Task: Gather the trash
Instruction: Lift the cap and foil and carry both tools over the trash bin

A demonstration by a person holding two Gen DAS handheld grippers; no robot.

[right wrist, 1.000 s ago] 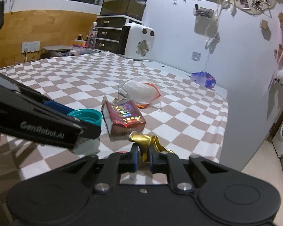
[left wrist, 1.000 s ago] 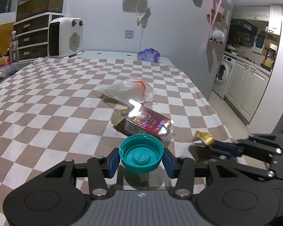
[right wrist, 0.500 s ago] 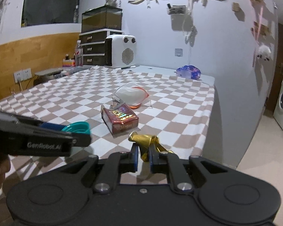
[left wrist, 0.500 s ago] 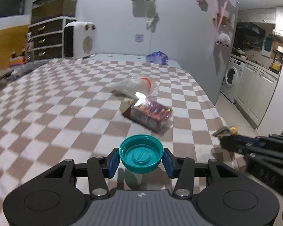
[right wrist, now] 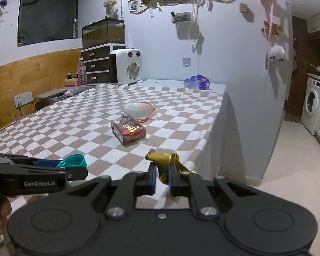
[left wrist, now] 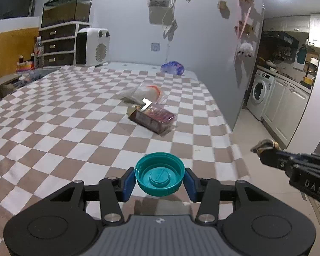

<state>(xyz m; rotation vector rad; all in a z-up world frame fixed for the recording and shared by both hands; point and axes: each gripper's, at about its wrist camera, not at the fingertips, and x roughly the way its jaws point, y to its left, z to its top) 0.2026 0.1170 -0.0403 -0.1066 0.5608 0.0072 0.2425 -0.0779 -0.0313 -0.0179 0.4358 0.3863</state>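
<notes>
Left gripper (left wrist: pixel 159 181): clamped across the rim of a round teal plastic screw lid (left wrist: pixel 159 174), blue pads bearing on opposite sides, the lid's hollow side facing the camera. Grip appears square and secure.

Right gripper (right wrist: pixel 160 176): closed on a crumpled gold foil wrapper (right wrist: pixel 167 163), pinched at mid-length with loose ends projecting above and to the right of the pads. The hold is narrow; foil can slip, so steady pressure and no sharp wrist motion are advised.

Both loads hang over the near edge of the table, which is covered by a brown-and-white checked cloth (left wrist: pixel 53 128). No bin is visible in either view, so the drop point cannot be stated. Judgement: the step in hand is carrying both pieces to disposal; release only once each is directly over the receptacle, one gripper at a time.

Remaining on the cloth, well apart from both grippers: a red cellophane-wrapped rectangular box (right wrist: pixel 129 130), and just beyond it a clear plastic bag with an orange rim (right wrist: pixel 138 109). A crumpled blue-purple wrapper (right wrist: pixel 196 82) lies at the far end near the wall.
</notes>
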